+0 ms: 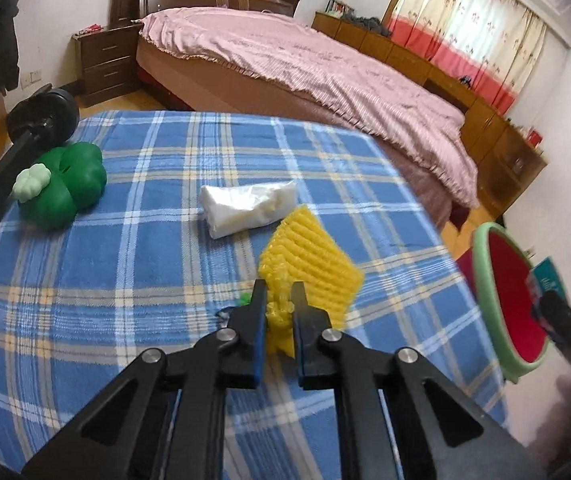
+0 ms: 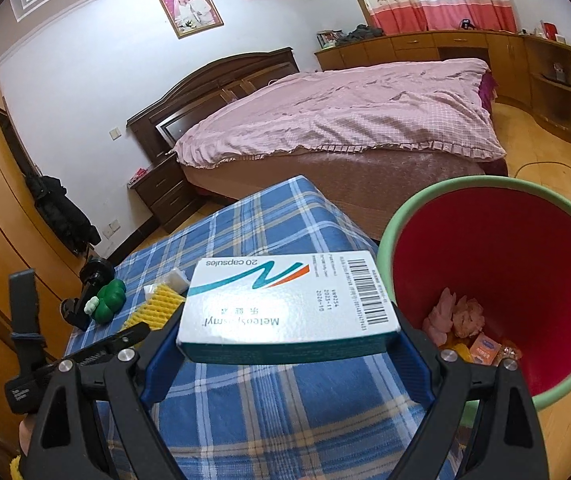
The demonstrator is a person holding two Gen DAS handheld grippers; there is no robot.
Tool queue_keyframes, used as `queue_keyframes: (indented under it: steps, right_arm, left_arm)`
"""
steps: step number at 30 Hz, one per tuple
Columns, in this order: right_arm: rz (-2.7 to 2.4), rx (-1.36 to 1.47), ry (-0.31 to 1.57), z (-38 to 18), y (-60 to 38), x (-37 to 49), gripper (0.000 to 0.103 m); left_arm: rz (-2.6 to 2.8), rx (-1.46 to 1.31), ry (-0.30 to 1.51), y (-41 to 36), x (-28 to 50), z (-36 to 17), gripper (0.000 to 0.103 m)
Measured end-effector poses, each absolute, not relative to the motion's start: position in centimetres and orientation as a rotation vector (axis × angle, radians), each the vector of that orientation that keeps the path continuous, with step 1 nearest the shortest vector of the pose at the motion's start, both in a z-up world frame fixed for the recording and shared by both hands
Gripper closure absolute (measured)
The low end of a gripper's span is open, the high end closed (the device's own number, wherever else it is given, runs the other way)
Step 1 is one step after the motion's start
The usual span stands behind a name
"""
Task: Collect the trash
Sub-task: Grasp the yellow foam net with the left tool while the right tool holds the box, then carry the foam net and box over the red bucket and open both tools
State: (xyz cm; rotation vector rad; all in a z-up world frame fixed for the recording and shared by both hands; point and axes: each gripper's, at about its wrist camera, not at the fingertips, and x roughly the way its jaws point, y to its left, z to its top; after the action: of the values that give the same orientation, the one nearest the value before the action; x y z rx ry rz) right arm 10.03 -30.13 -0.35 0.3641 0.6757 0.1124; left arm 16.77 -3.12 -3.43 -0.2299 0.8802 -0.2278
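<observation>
My left gripper (image 1: 279, 294) is shut on a yellow foam net (image 1: 311, 264) that lies on the blue plaid cloth (image 1: 125, 280). A crumpled white tissue packet (image 1: 249, 202) lies just beyond the net. My right gripper (image 2: 289, 332) is shut on a white and teal capsule box (image 2: 285, 300) and holds it above the cloth's right edge, just left of the red bin with a green rim (image 2: 497, 256). The bin holds several scraps at its bottom (image 2: 465, 328). The bin also shows at the right of the left wrist view (image 1: 509, 292).
A green clover-shaped toy (image 1: 65, 186) and a black stand with a round head (image 1: 25, 136) sit at the cloth's far left. A bed with a pink cover (image 1: 305, 64) stands behind. Wooden cabinets (image 2: 445, 46) line the window wall. The bin stands on the wooden floor.
</observation>
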Motion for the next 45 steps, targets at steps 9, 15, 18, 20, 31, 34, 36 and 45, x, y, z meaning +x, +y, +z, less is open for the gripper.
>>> queue_keyframes:
  steps: [9,15,18,20,31,34,36,45]
  right_arm:
    - [0.102,0.375,0.642,0.5,-30.7,8.3,0.011]
    - [0.078,0.384,0.599,1.6,-31.6,6.3,0.011]
    - [0.060,0.390,0.578,2.1,-32.2,5.4,0.011]
    - [0.047,0.391,0.564,2.4,-32.8,4.8,0.011]
    - [-0.085,0.391,0.540,3.0,-37.1,2.1,0.011]
    - [-0.117,0.402,0.545,2.7,-38.6,1.9,0.011]
    - [-0.139,0.405,0.552,2.3,-39.6,2.0,0.011]
    - [-0.187,0.448,0.591,0.1,-43.7,2.8,0.011]
  left_arm:
    - [-0.295,-0.275,0.801,-3.3,14.4,-0.2,0.094]
    - [-0.333,-0.279,0.734,-4.2,13.0,2.4,0.094]
    - [-0.347,-0.281,0.701,-4.8,12.3,3.6,0.094]
    - [-0.358,-0.282,0.687,-5.2,12.1,4.3,0.094]
    - [-0.479,-0.209,0.651,-11.7,11.5,6.6,0.094]
    - [-0.511,-0.192,0.656,-13.9,11.8,6.6,0.094]
    - [-0.532,-0.183,0.669,-15.4,12.2,6.4,0.094]
    - [-0.612,-0.126,0.743,-22.1,13.9,3.9,0.094]
